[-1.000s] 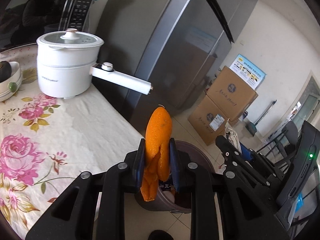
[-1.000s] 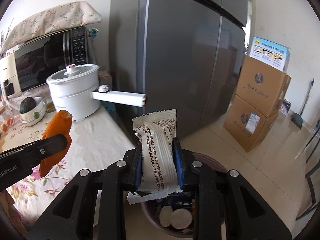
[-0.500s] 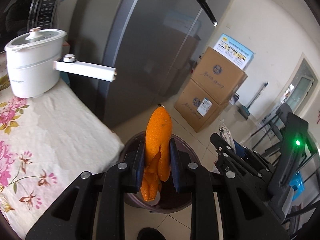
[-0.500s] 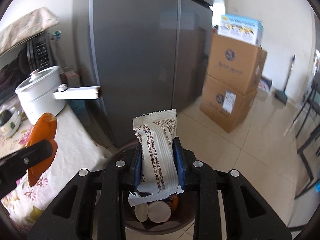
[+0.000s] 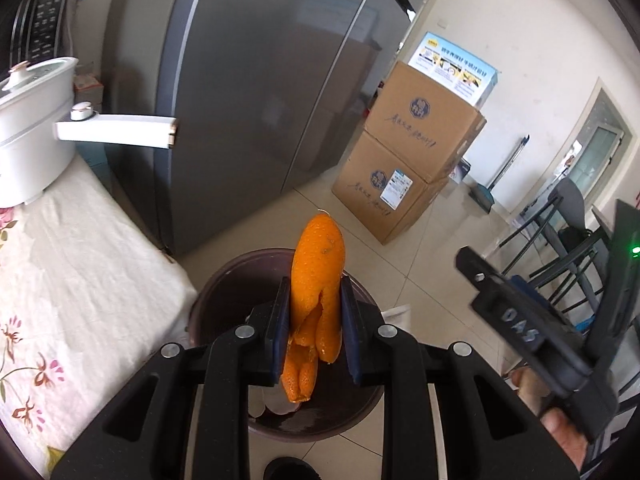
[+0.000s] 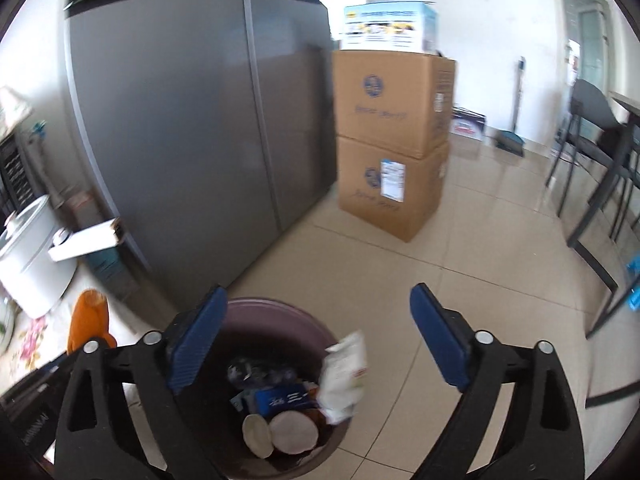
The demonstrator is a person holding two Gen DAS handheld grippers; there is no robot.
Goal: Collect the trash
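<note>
My left gripper (image 5: 314, 322) is shut on an orange peel (image 5: 318, 280), held upright over the dark plum trash bin (image 5: 236, 284) on the floor. My right gripper (image 6: 316, 344) hangs above the same bin (image 6: 272, 310); its jaws are opening wide and nothing is pressed between them. A white snack wrapper (image 6: 344, 376) is loose at the bin's right rim, dropping among the trash inside, which includes white round shells and a blue packet. The peel (image 6: 88, 320) also shows at the left of the right wrist view. The right gripper's body (image 5: 520, 328) is at the right of the left wrist view.
A table with a floral cloth (image 5: 80, 272) borders the bin on the left, with a white electric pot (image 5: 32, 128) on it. A grey fridge (image 6: 192, 120) stands behind. Two stacked cardboard boxes (image 6: 392, 140) and dark chairs (image 6: 600, 152) stand on the tiled floor.
Both grippers moved from the table's edge to over the bin. The right gripper opened and let go of the white wrapper, which fell toward the bin. The left still grips the peel.
</note>
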